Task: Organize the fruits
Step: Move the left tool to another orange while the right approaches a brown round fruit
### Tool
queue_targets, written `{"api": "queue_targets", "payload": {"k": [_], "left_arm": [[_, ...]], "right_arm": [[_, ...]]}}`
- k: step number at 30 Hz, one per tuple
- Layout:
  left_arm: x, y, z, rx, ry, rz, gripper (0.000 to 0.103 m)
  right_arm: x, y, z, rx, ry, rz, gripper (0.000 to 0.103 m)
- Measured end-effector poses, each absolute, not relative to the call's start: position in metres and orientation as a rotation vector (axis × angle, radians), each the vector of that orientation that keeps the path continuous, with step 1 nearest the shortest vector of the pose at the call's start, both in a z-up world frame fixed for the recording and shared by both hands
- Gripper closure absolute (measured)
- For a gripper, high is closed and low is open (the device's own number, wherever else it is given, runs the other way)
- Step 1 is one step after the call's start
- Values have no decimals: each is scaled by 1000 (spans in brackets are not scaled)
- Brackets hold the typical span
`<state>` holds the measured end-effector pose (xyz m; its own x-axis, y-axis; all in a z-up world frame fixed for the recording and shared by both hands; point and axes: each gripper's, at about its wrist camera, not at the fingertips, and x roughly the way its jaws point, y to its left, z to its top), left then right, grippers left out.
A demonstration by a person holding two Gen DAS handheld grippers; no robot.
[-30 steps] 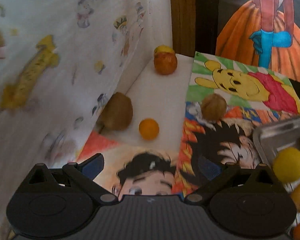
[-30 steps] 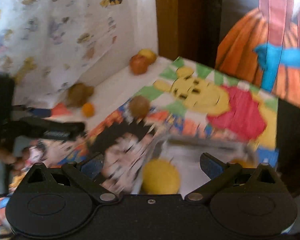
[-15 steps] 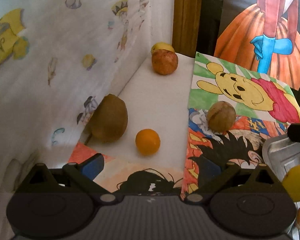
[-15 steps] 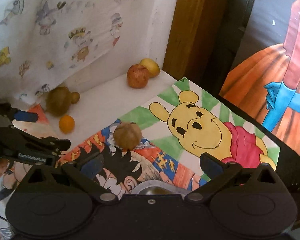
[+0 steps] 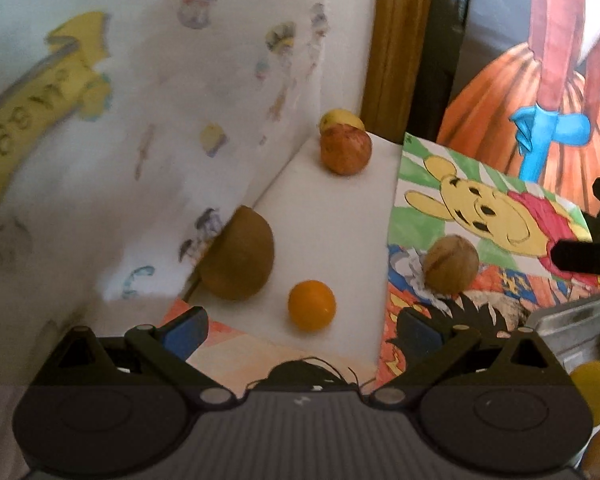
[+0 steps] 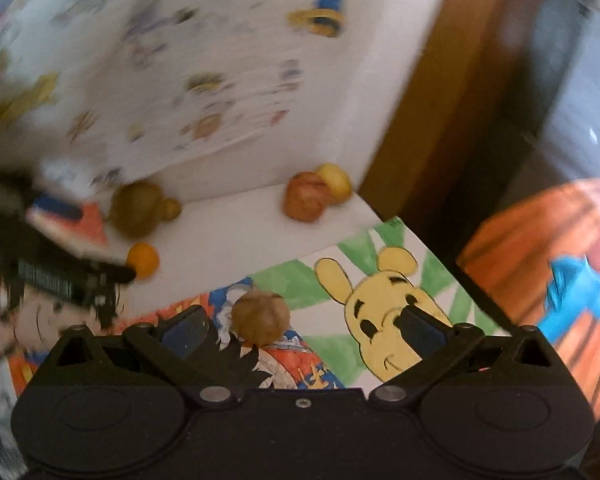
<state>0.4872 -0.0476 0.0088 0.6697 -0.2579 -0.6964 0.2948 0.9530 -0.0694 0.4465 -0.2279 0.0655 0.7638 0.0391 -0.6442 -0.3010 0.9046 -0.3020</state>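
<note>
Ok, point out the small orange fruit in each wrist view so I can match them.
Left wrist: the small orange fruit lies low at centre, on the white surface just ahead of the open fingers.
Right wrist: the same fruit sits at mid-left, blurred.
Shared landmark: the large brown fruit beside it.

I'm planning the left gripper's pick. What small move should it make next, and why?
Probably ease the left gripper forward so its open fingers straddle the small orange fruit, which lies loose just ahead between them, apart from the brown fruit.
</note>
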Motion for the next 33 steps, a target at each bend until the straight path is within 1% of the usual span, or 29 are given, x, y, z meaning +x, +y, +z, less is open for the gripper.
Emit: {"api": "queue_targets", "payload": {"k": [4,17,22,24,30,33], "left_arm": [[491,-39,13,2,779,-309,1],[498,-29,15,-126,804,-278,1],[505,-22,15,-244,835,-221,1],[509,-19,14,-316,852,-191,1],[521,-13,13,-447,896,-133,3],[525,-14,17,-477,923,-105,4]], "right_arm": [[445,-223,56,-472,694,260,1],[443,-204,40,-542,721,351,1],[442,-193,34,-543,737,422,4],[444,-189,31,-523,754,459,9],[446,-176,22,-535,773,573,16],[448,-173,18,-562,772,602,17]]}}
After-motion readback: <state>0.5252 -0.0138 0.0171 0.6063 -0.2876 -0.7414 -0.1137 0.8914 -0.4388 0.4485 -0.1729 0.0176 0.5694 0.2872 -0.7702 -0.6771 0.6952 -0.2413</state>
